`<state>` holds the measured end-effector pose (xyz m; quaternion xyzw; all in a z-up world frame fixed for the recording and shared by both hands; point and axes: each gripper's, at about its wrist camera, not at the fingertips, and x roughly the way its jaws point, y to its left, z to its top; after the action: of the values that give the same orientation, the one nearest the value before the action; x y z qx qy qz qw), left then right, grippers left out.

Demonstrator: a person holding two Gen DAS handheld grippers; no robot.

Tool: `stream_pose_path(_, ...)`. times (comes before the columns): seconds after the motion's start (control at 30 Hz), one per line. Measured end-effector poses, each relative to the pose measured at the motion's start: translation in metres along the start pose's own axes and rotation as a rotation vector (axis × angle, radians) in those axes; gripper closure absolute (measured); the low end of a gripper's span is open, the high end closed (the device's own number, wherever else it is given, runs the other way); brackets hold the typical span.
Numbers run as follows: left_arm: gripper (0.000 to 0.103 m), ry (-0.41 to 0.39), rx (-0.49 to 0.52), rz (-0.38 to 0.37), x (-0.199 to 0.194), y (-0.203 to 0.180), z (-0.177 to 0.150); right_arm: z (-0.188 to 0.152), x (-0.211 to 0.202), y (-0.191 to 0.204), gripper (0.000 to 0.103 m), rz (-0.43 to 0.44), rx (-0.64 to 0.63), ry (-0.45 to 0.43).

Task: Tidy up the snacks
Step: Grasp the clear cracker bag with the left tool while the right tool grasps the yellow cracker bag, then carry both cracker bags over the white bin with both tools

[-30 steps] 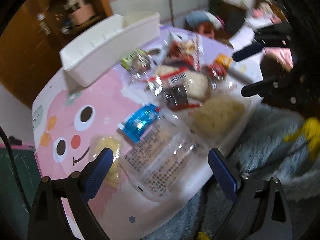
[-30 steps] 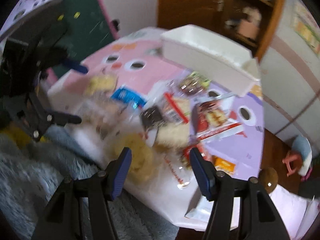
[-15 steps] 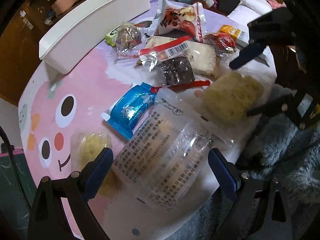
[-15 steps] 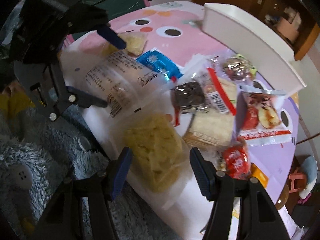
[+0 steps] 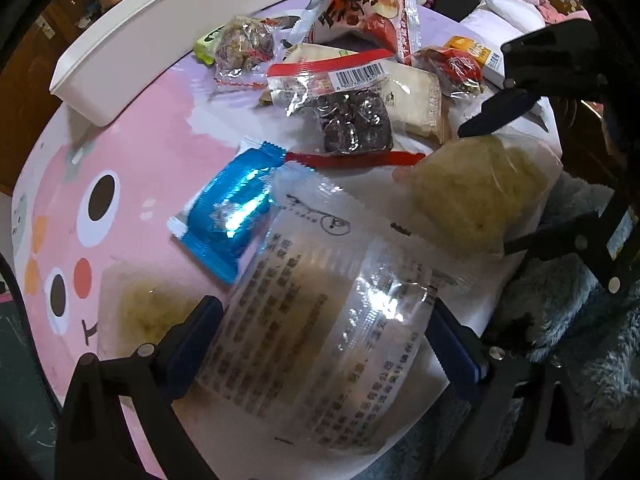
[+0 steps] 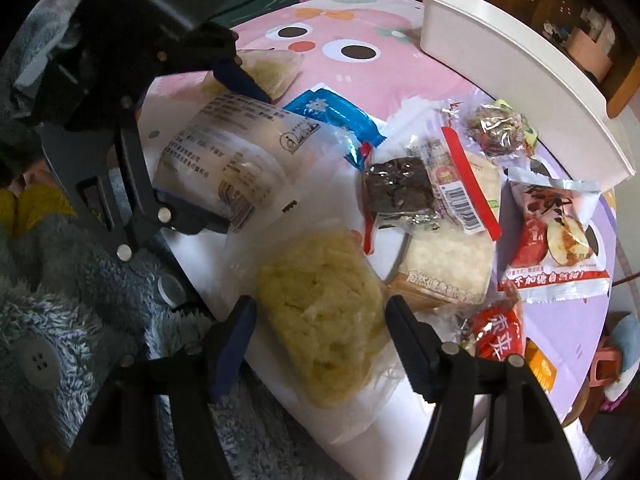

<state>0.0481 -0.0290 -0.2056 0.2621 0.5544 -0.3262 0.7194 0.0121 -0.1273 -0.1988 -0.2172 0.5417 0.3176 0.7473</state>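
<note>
While both tongs are held wide, a clear printed-text pouch (image 5: 320,320) is straddled by the left gripper (image 5: 320,340), a yellow crumbly-snack bag (image 6: 320,312) by the right gripper (image 6: 320,332); beyond, a barcode-labelled red-edged packet (image 6: 460,188) is seen.

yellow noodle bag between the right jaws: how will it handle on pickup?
The yellow noodle bag looks puffy in clear glossy film, so probably light and somewhat slippery. Its contents look brittle; a hard squeeze may crush them. The loose film edges will likely flop and crinkle.
</note>
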Motion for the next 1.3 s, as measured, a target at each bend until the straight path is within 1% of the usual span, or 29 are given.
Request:
stream_pose_path(0.13, 0.007, -0.011, -0.042, -0.001, 0.001, 0.003, 0.0, 0.0, -0.001, -0.002, 0.041, -0.008, 0.025, -0.01)
stream_pose_path(0.17, 0.009, -0.013, -0.057, -0.003, 0.0, 0.004, -0.001, -0.004, -0.004, -0.004, 0.041, -0.012, 0.031, -0.015)
stream_pose_path(0.23, 0.013, -0.017, -0.084, -0.009, -0.001, 0.006, -0.003, -0.006, -0.006, -0.003, 0.041, -0.018, 0.042, -0.021)
stream_pose_path(0.3, 0.021, -0.03, -0.107, -0.011, -0.001, 0.011, -0.001, -0.008, -0.007, -0.003, 0.042, -0.021, 0.055, -0.028)
stream_pose_path(0.4, 0.026, -0.039, -0.134, 0.005, -0.004, 0.013, -0.002, -0.009, -0.009, -0.003, 0.042, -0.027, 0.068, -0.031)
stream_pose_path(0.5, 0.03, -0.045, -0.174, 0.004, -0.006, 0.015, -0.002, -0.01, -0.011, -0.003, 0.043, -0.04, 0.074, -0.032)
stream_pose_path(0.63, 0.032, -0.05, -0.208, 0.01, -0.016, 0.011, -0.006, -0.01, -0.016, 0.0, 0.043, -0.05, 0.078, -0.04)
stream_pose_path(0.77, 0.032, -0.063, -0.226, 0.018, -0.016, 0.007, -0.005, -0.009, -0.025, 0.002, 0.043, -0.065, 0.082, -0.062)
stream_pose_path(0.93, 0.032, -0.095, -0.277, -0.003, -0.037, 0.009, -0.005, -0.008, -0.041, 0.001, 0.043, -0.093, 0.104, -0.095)
stream_pose_path(1.07, 0.032, -0.14, -0.308, 0.006, -0.062, 0.014, 0.001, -0.003, -0.062, -0.007, 0.043, -0.117, 0.134, -0.145)
stream_pose_path(1.2, 0.032, -0.208, -0.318, 0.048, -0.097, 0.02, 0.012, 0.007, -0.092, -0.019, 0.043, -0.153, 0.178, -0.225)
stream_pose_path(1.3, 0.032, -0.257, -0.331, 0.093, -0.127, 0.033, 0.031, 0.017, -0.119, -0.033, 0.043, -0.173, 0.215, -0.293)
